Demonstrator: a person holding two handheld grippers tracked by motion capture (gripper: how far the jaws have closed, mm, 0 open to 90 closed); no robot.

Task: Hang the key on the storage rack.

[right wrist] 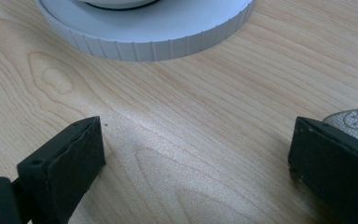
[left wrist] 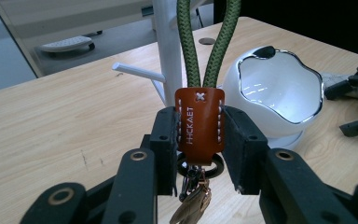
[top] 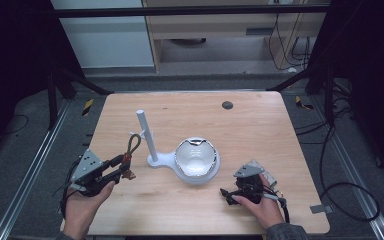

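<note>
- Clearly, our left gripper (left wrist: 199,140) clamps the keychain (left wrist: 199,122) by its brown tab at centre frame; the green loop (top: 132,144) could miss the white stand (top: 146,136)'s peg and knock it over.
- The bowl (top: 196,158) beside it could get bumped.
- Our right gripper (right wrist: 196,158) rests wide open, empty, lower right of the high view.

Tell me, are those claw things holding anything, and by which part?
The left gripper clamps a keychain by its brown leather tab, the green cord loop rising above it. The right gripper holds nothing; its jaws stand open over the table.
</note>
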